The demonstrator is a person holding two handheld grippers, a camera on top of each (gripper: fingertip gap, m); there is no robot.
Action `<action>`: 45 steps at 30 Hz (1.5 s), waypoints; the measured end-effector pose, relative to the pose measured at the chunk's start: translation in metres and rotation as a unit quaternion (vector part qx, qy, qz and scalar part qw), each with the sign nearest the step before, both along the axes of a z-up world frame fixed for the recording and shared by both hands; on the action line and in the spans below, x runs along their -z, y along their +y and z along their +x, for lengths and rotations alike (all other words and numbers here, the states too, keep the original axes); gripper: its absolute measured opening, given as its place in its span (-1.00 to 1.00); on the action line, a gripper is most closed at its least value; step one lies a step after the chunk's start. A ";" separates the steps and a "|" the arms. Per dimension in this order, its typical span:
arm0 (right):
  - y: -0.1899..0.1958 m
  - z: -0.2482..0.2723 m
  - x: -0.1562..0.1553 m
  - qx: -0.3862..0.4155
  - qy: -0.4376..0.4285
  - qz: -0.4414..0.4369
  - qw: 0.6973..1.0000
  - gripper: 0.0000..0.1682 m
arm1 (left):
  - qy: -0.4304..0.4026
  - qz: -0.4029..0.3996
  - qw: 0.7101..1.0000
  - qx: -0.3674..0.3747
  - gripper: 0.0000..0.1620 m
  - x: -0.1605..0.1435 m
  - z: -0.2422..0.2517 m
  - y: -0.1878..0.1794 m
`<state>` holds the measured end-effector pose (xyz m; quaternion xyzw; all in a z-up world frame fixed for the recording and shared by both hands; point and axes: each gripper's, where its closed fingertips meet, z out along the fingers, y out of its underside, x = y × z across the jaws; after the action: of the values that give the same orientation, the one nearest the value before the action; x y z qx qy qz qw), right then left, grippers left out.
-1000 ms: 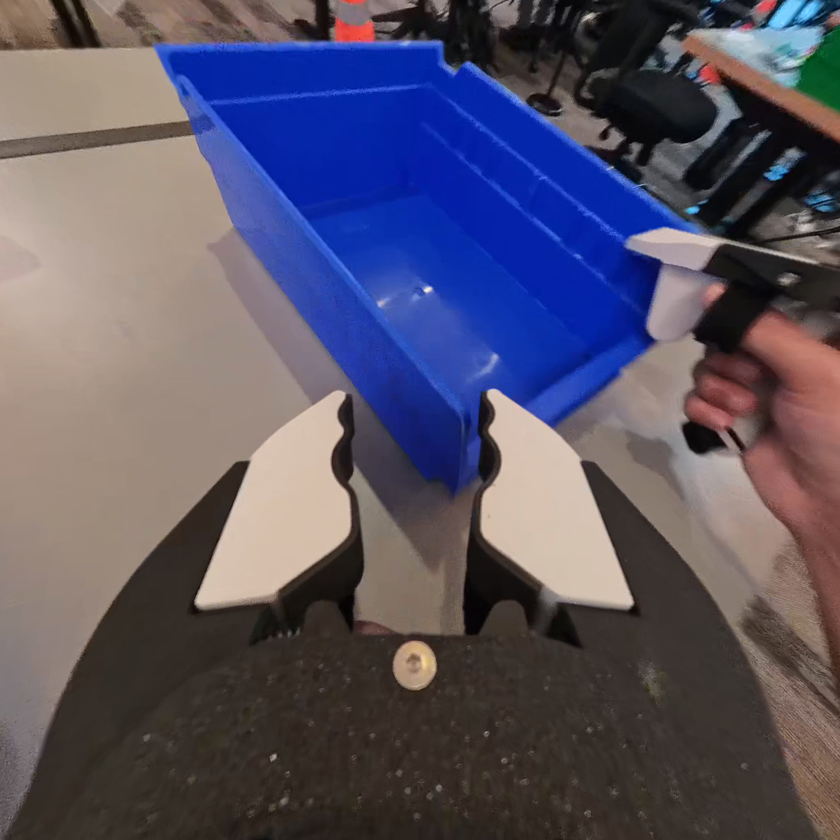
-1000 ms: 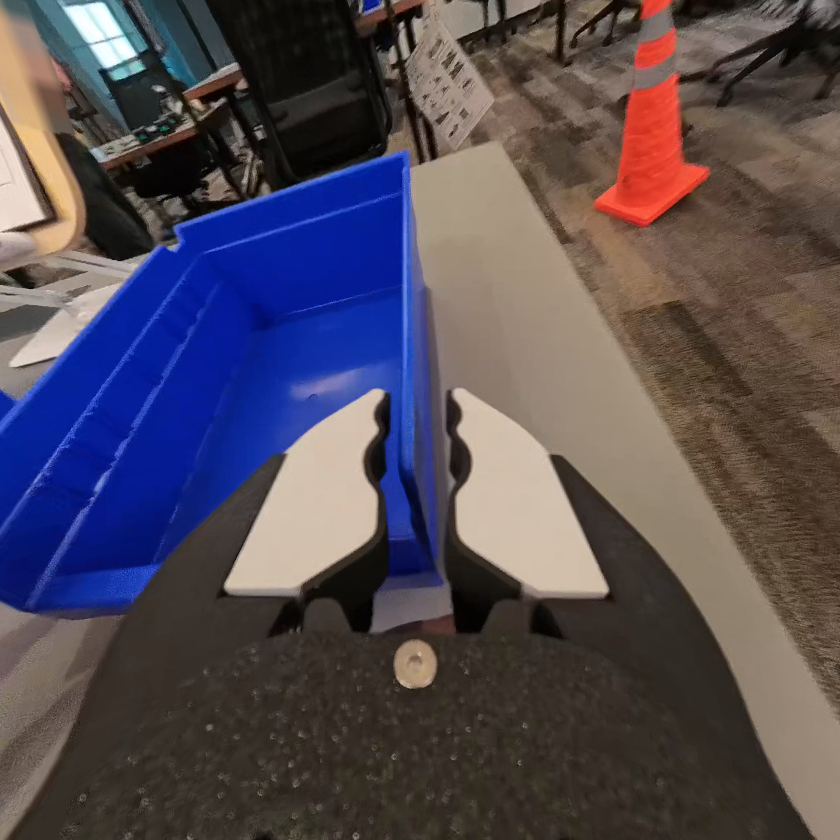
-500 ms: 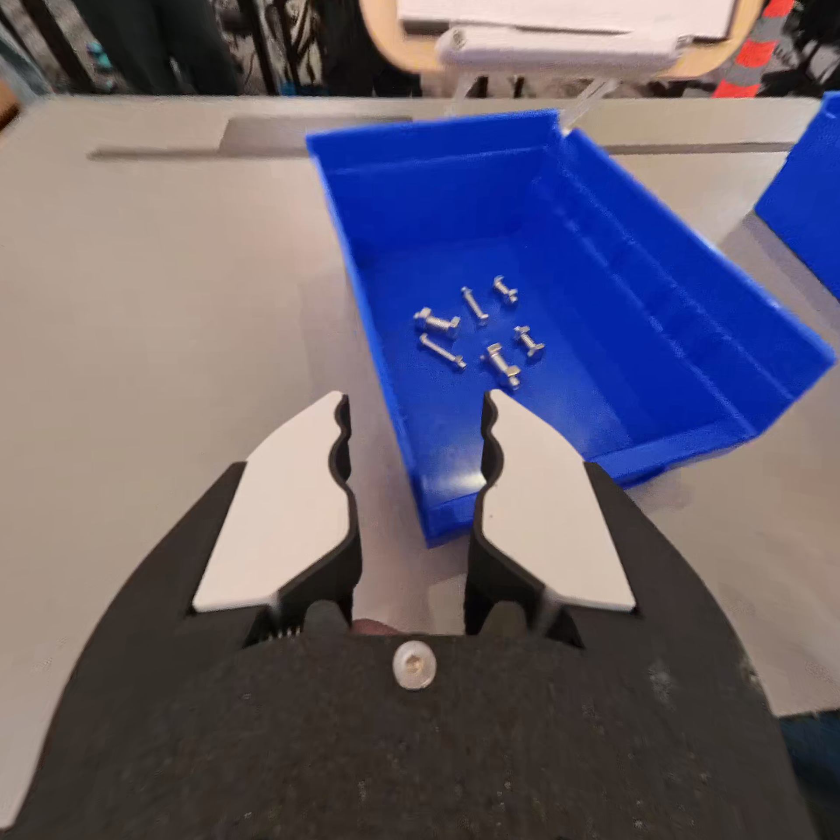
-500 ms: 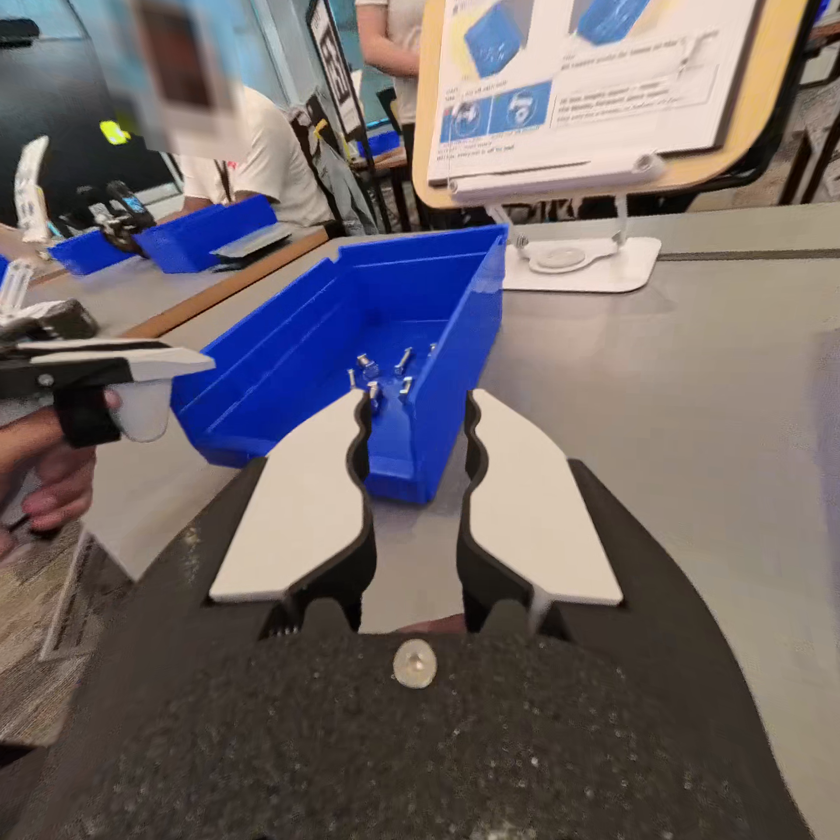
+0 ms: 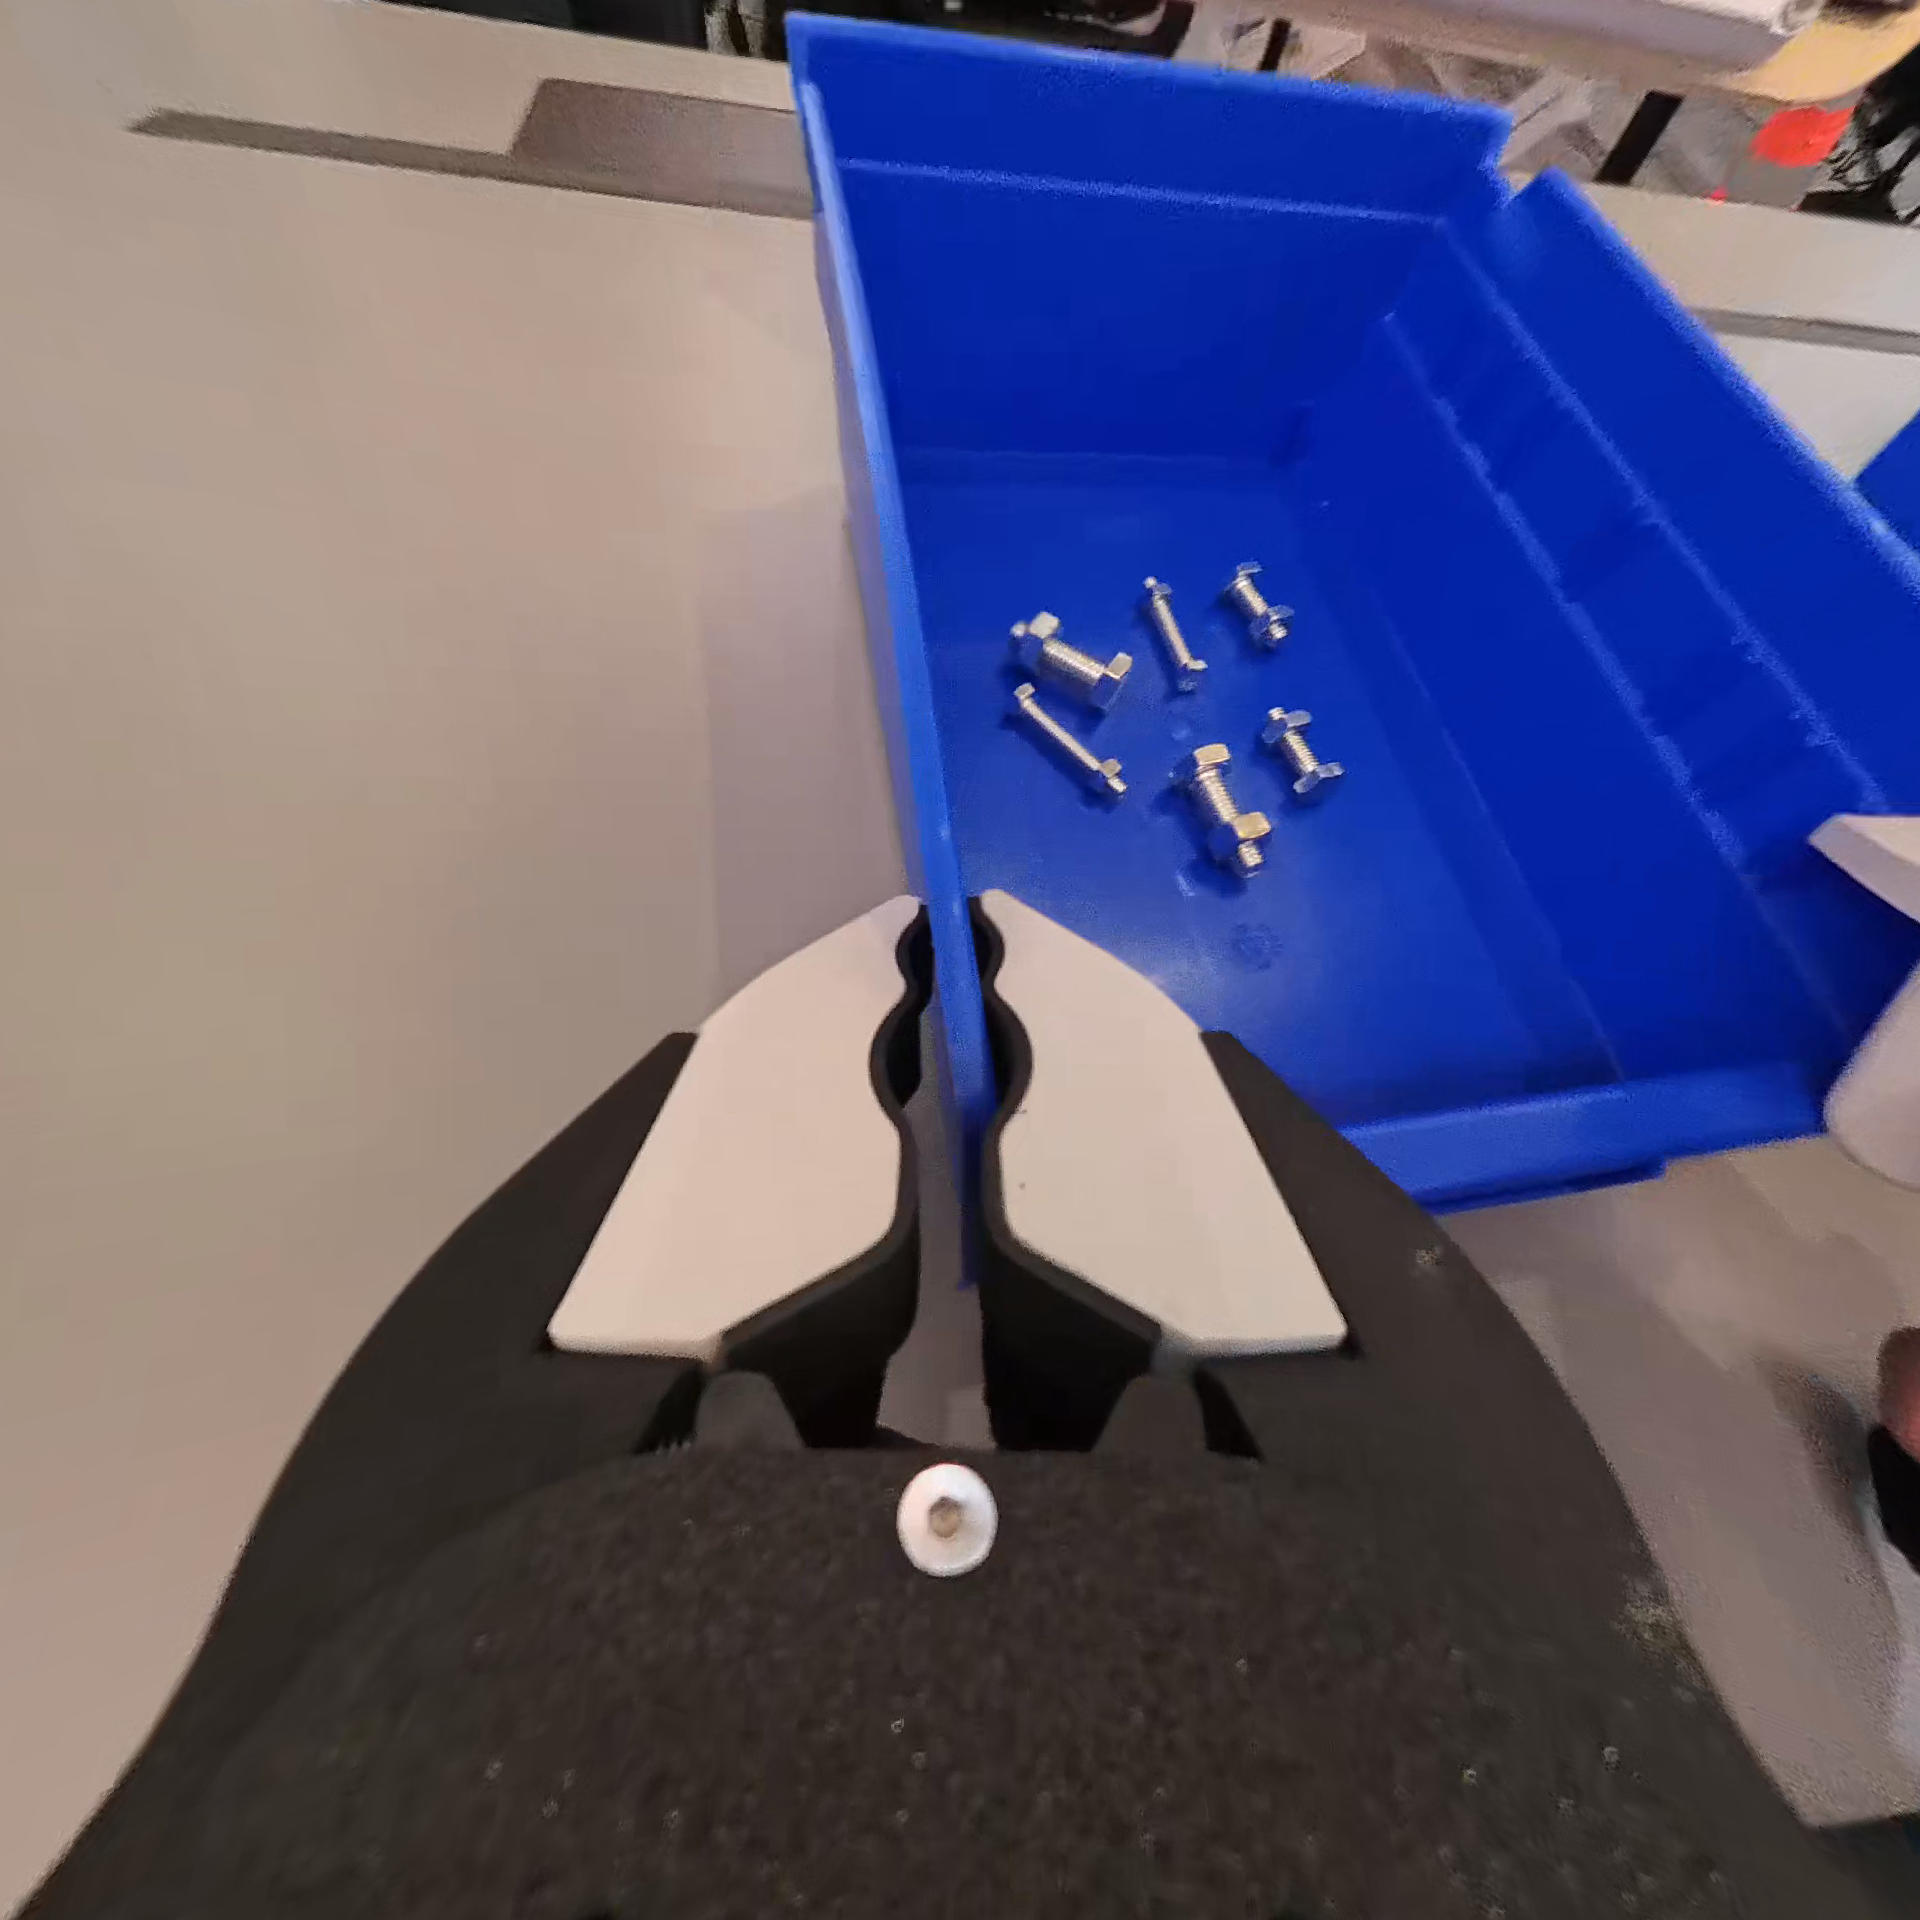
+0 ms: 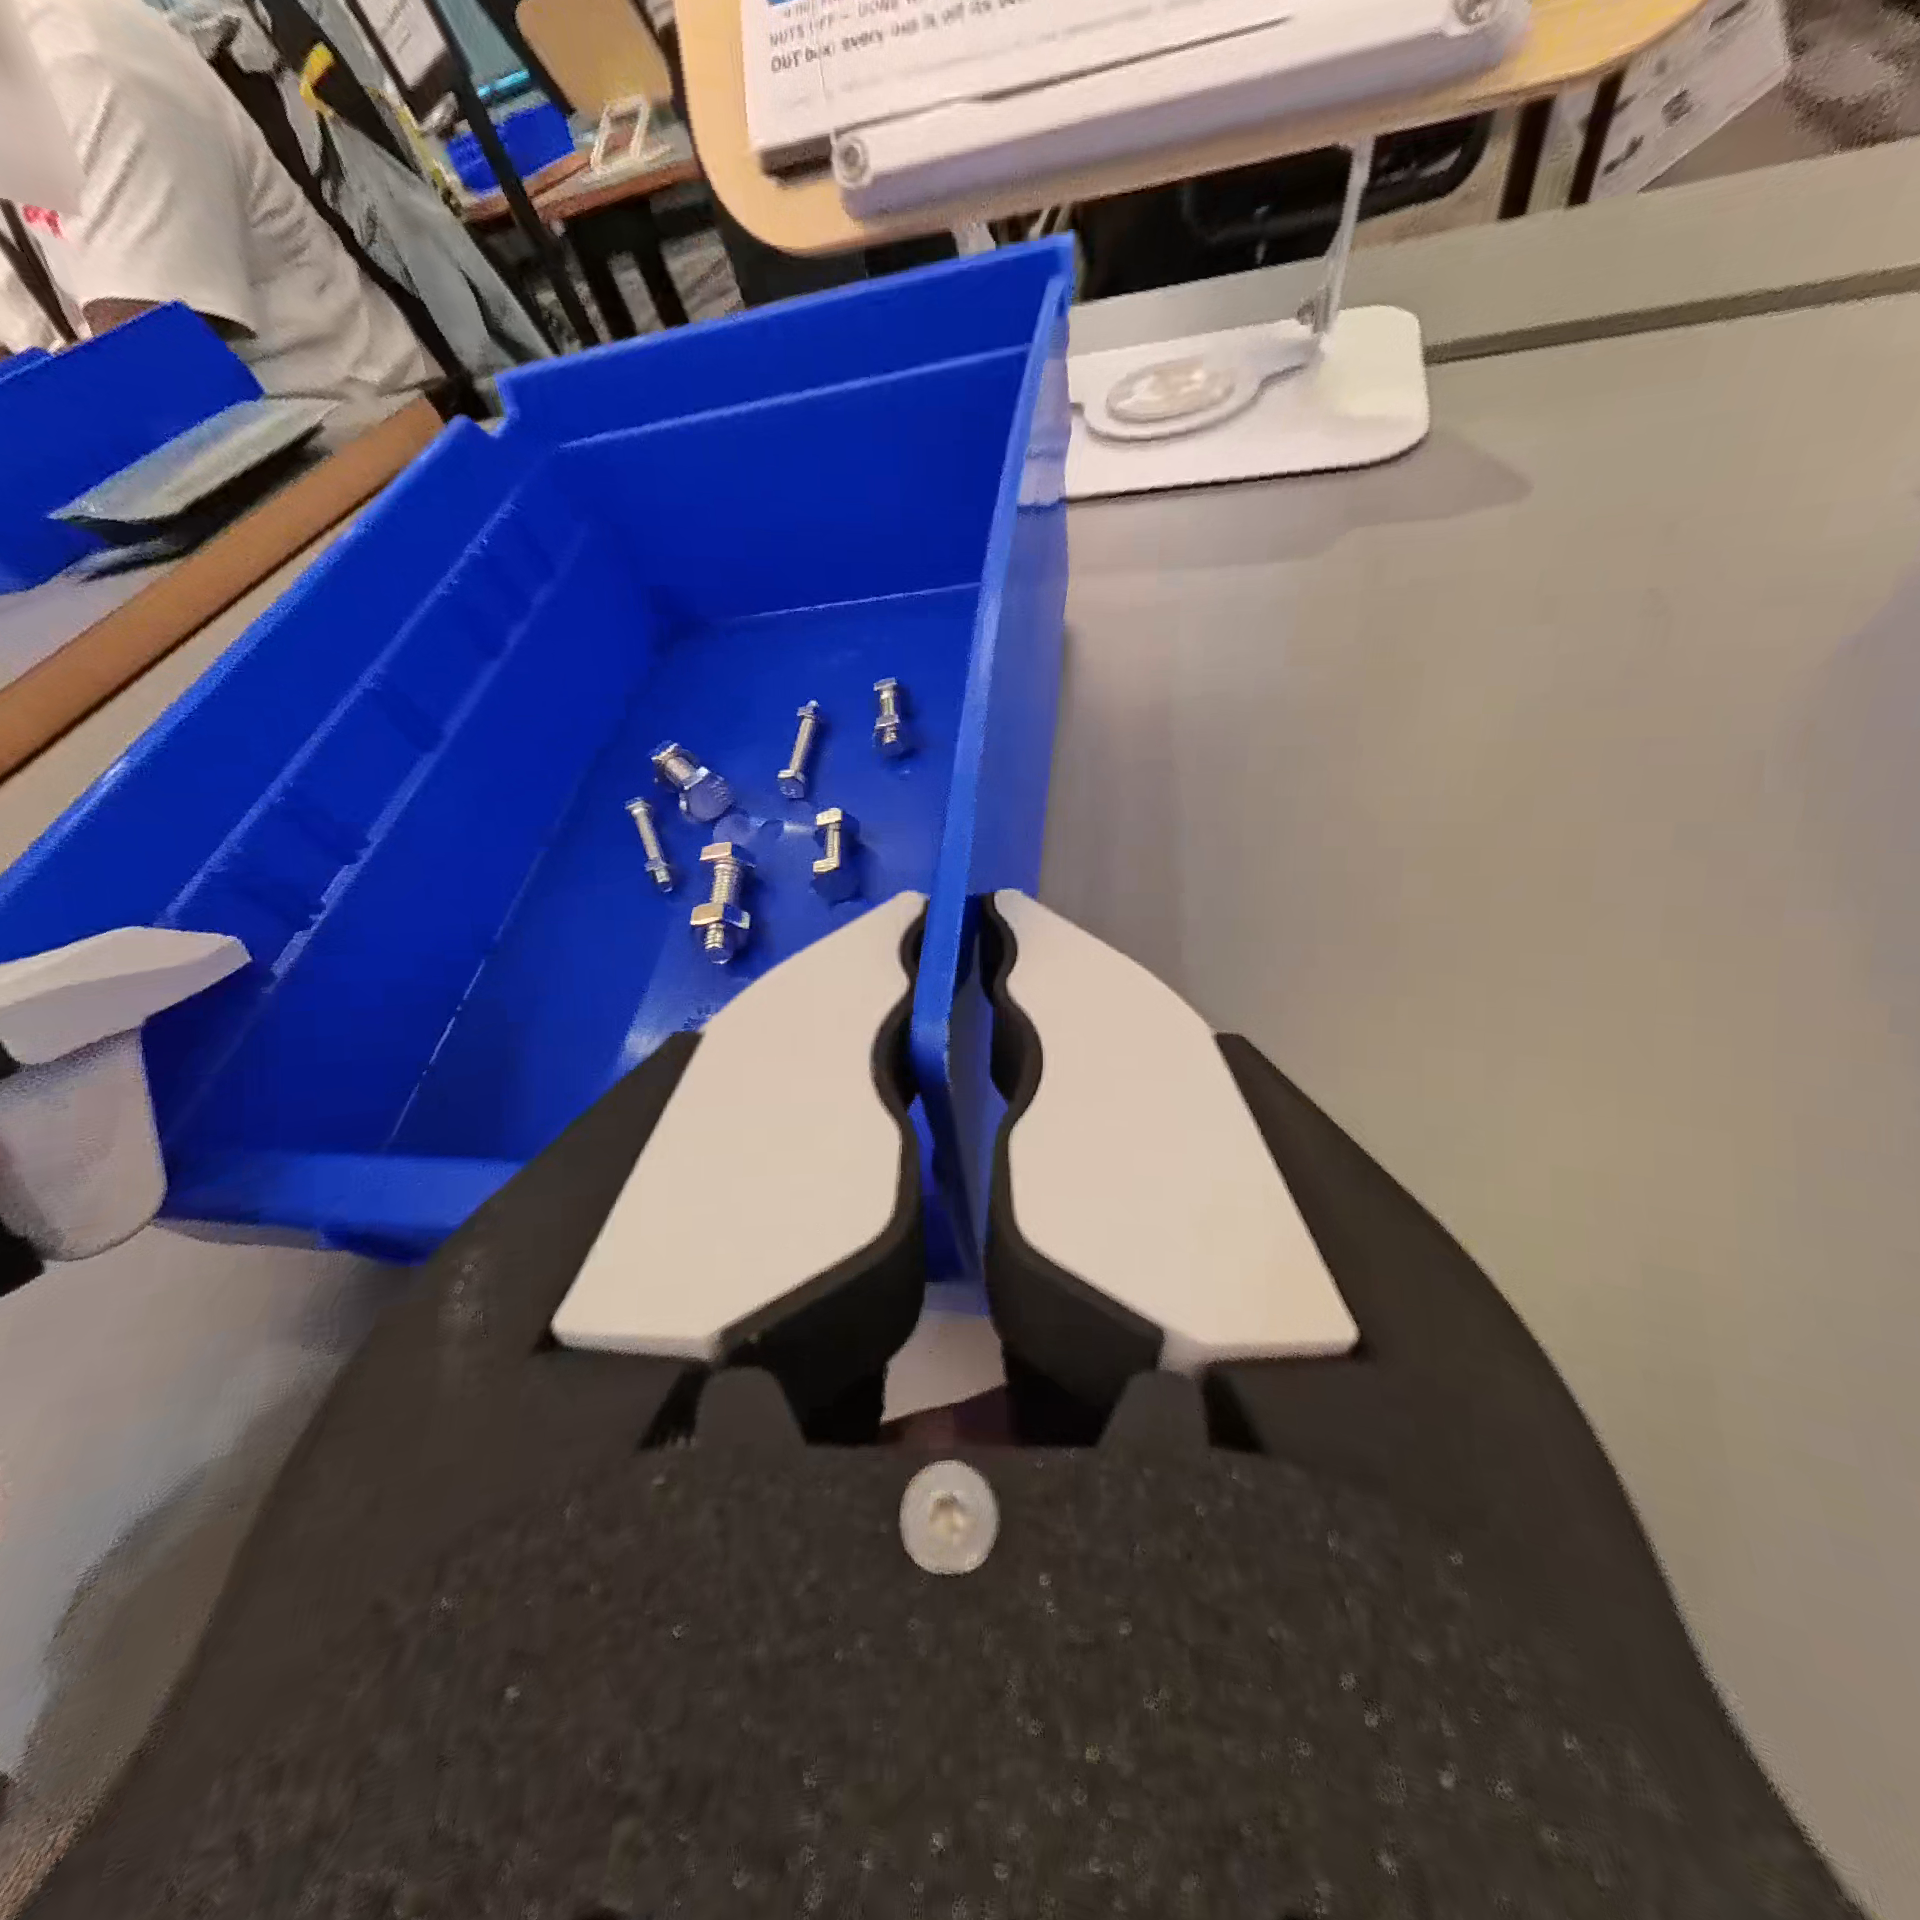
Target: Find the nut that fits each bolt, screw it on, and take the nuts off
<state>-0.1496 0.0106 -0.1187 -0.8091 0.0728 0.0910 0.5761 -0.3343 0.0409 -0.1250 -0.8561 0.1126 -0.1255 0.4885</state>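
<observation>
A grey table point(image 5: 364, 623) carries a blue bin point(image 5: 1455, 436), an open-topped plastic tray with tall side walls and a low front lip, standing near the table's front edge. A white stand point(image 6: 1257, 400) with a clipboard of printed sheets sits on the table just behind the bin, and part of a second blue bin point(image 5: 1896, 483) shows at the right edge of the left wrist view. In the background of the right wrist view a person in a white shirt point(image 6: 156, 208) sits at another table.

The left gripper point(image 5: 948, 914) is nearly closed, its white fingers point(image 5: 790, 1122) pinching the bin's left side wall near the front corner, one finger outside and one inside, both pressed against the thin plastic. The right gripper point(image 6: 954, 906) does the same on the opposite wall, its jaws drawn in tight on the bin's right side wall by the front corner. Each gripper's tip also shows at the far side of the other's view.

On the bin floor, about midway between the two walls, lie six silver bolts point(image 5: 1174, 717) in a loose cluster, all on their sides, each with a nut point(image 5: 1242, 831) threaded on its shank. Two are thick, two short, and two long and slender.
</observation>
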 end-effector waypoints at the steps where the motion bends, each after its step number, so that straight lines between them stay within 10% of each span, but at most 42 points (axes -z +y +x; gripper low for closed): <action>1: 0.001 -0.009 -0.003 0.003 -0.002 0.008 1.000 -0.91 | 0.009 0.002 1.000 -0.002 -0.95 0.000 -0.009 0.003; 13: 0.079 -0.166 -0.035 -0.058 -0.009 0.044 0.997 -0.88 | 0.051 0.028 0.998 -0.034 -0.95 -0.036 -0.165 0.075; 24: 0.128 -0.241 -0.036 -0.031 0.004 0.028 0.999 -0.79 | 0.021 -0.009 1.000 0.001 -0.93 -0.002 -0.230 0.136; 38: 0.111 -0.241 -0.018 -0.168 0.050 -0.003 0.985 -0.51 | -0.008 -0.014 0.999 -0.041 -0.69 -0.002 -0.238 0.140; 45: 0.058 -0.133 -0.056 -0.252 0.009 0.045 0.967 -0.51 | 0.011 0.079 0.996 -0.030 -0.61 -0.079 -0.196 0.086</action>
<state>-0.2829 0.0689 -0.0624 -0.7733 -0.1325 0.2443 0.5699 -0.5307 0.1269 -0.0461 -0.8192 0.1018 -0.0919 0.5569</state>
